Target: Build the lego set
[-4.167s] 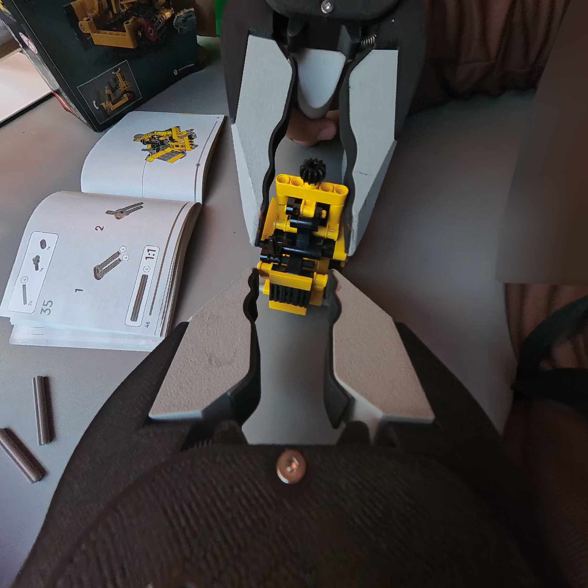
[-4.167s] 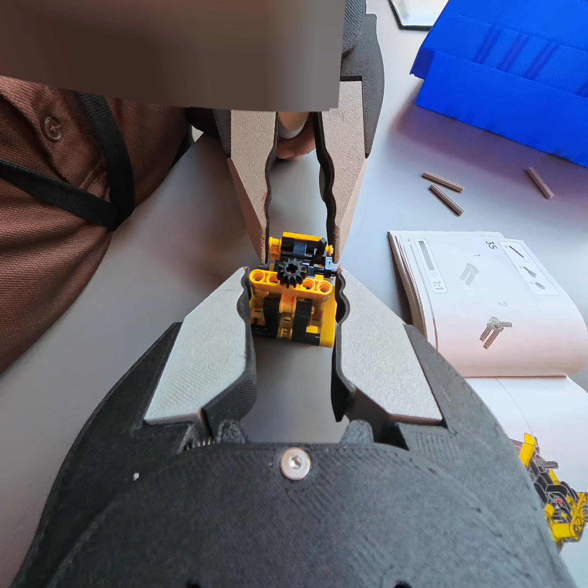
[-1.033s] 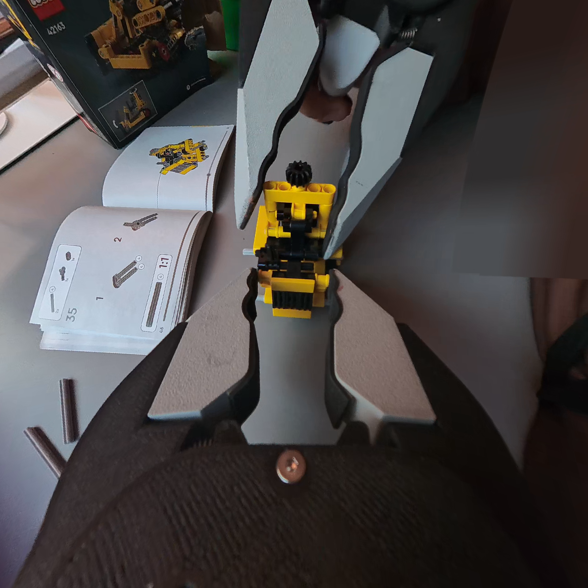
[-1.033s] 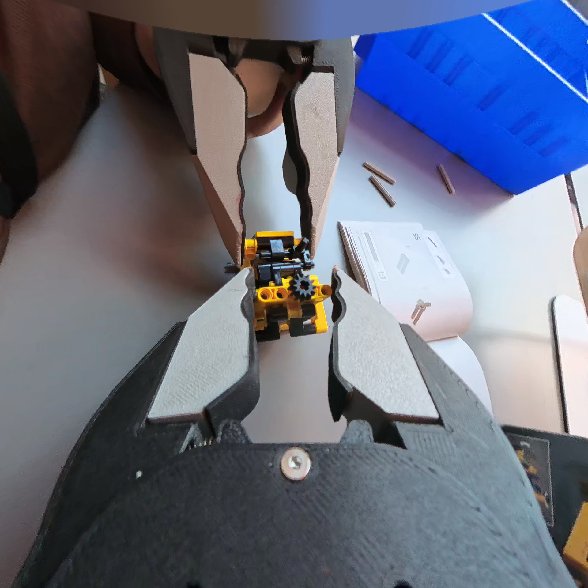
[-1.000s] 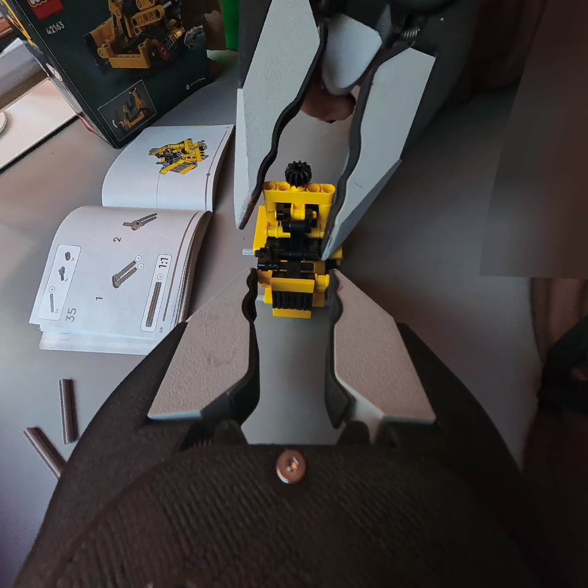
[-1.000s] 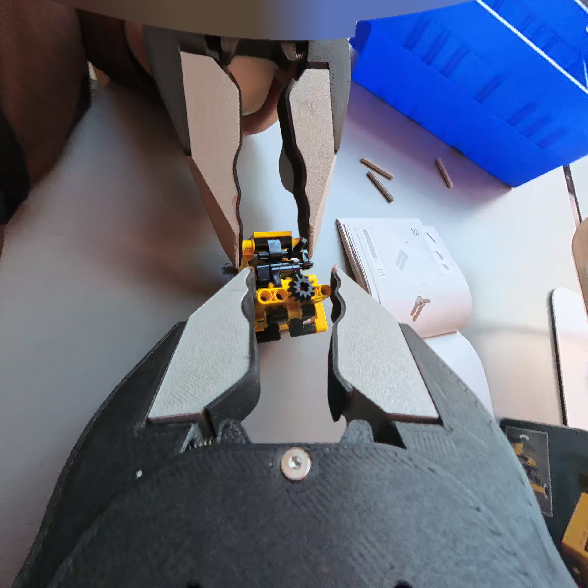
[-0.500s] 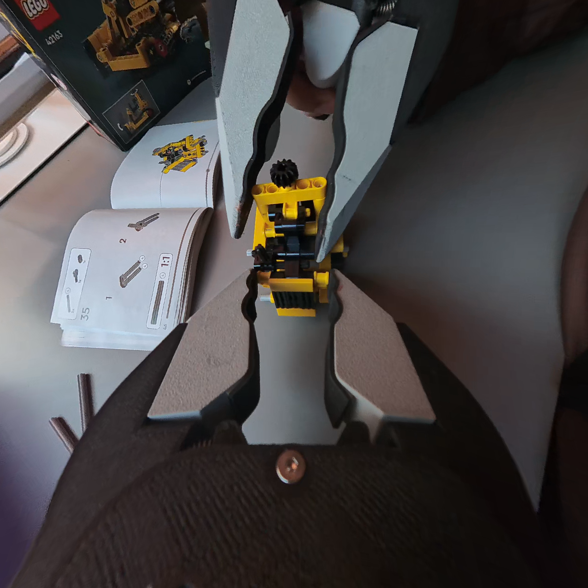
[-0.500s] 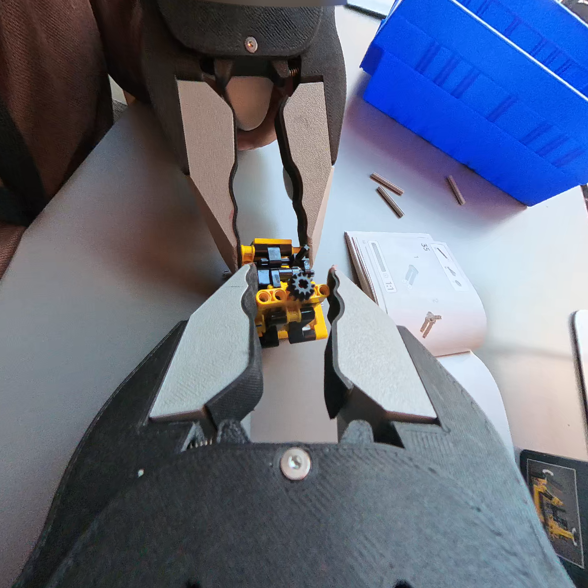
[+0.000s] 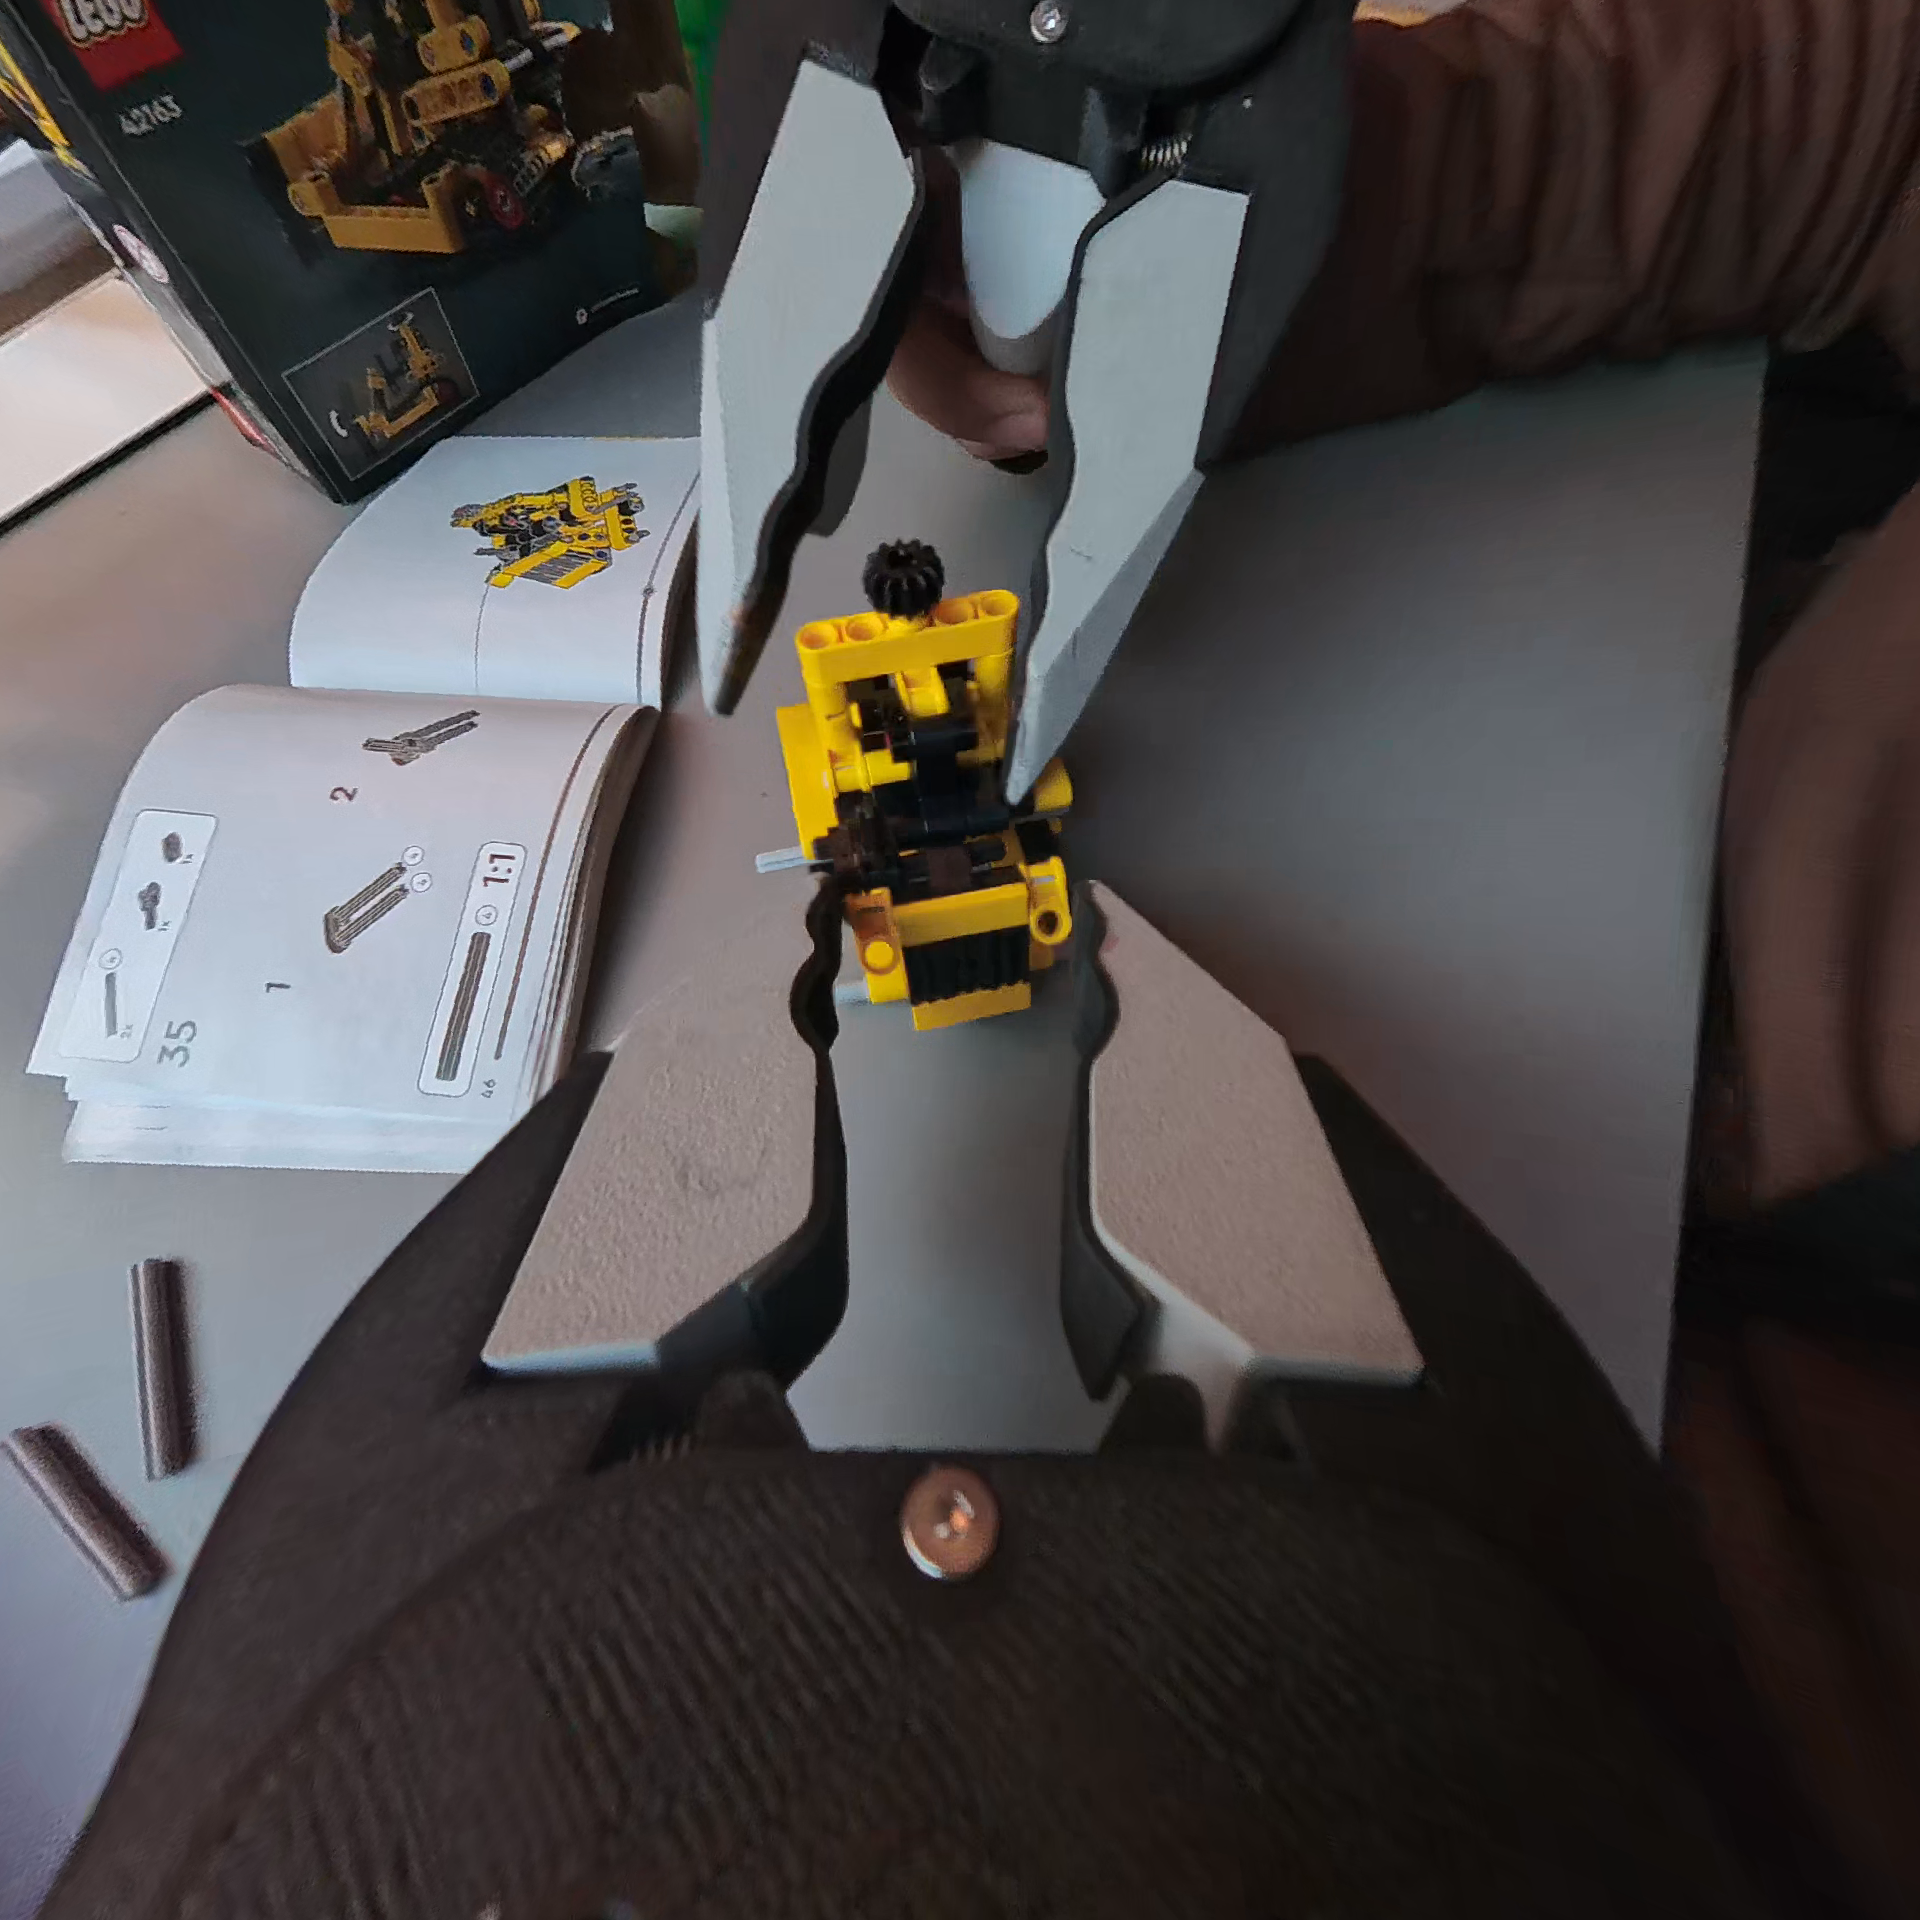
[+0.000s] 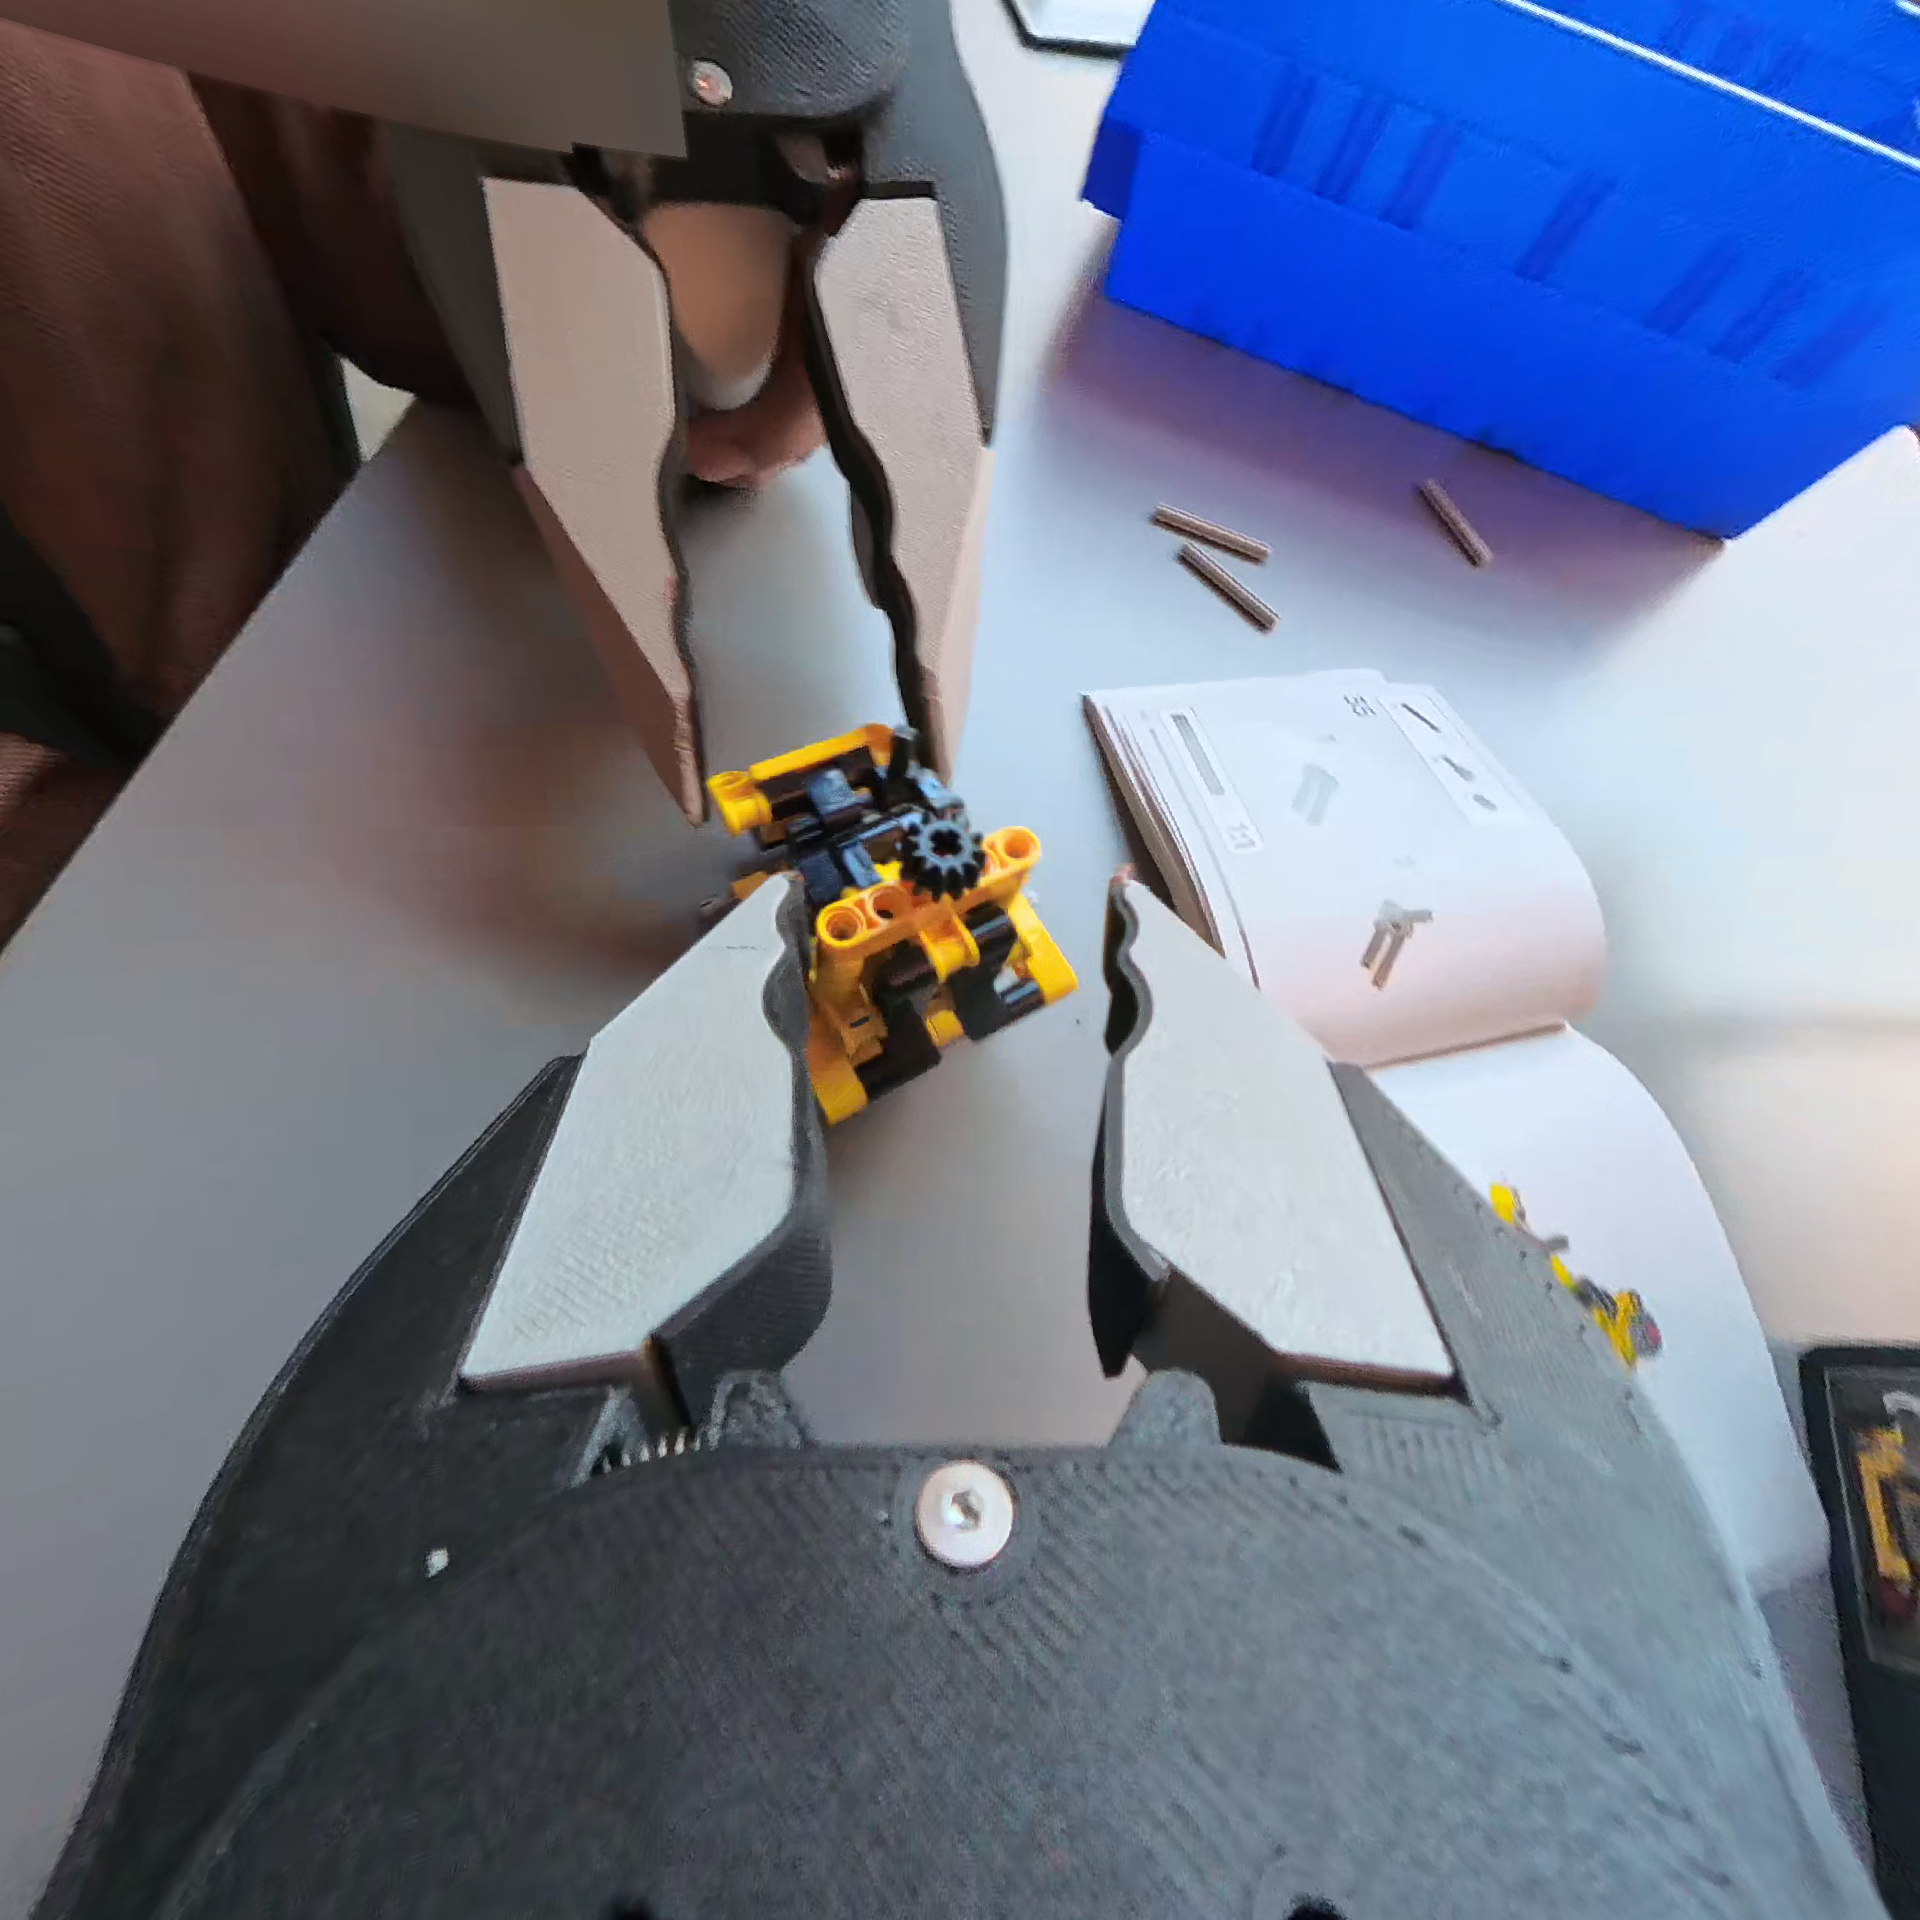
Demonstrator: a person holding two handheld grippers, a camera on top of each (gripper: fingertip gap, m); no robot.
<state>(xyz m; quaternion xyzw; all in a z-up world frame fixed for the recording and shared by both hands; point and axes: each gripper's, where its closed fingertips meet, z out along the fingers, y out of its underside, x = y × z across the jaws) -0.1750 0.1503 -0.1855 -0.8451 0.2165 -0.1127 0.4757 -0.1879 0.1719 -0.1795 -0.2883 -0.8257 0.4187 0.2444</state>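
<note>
A small yellow and black lego model [image 9: 925,810] with a black gear [image 9: 902,574] on its top frame sits on the grey table [image 9: 1351,831] between the two grippers. My left gripper [image 9: 951,909] is shut on the model's grille end. My right gripper [image 10: 951,904] is open: its left finger touches the model [image 10: 914,914] and its right finger stands clear. In the left wrist view the right gripper [image 9: 873,727] comes in from the top, straddling the frame. In the right wrist view the left gripper [image 10: 810,779] holds the far end.
An open instruction booklet [image 9: 312,914] lies left of the model; it also shows in the right wrist view [image 10: 1351,862]. The set's dark box [image 9: 364,208] stands behind it. Dark axle rods [image 9: 161,1361] [image 10: 1210,535] lie loose. A blue bin [image 10: 1507,208] stands far right. A person's brown sleeve [image 9: 1558,208] crosses behind. The grippers are tip to tip, or close to it.
My right gripper's jaws have spread and let go of the model. The model has twisted a little. My left gripper keeps its hold.
</note>
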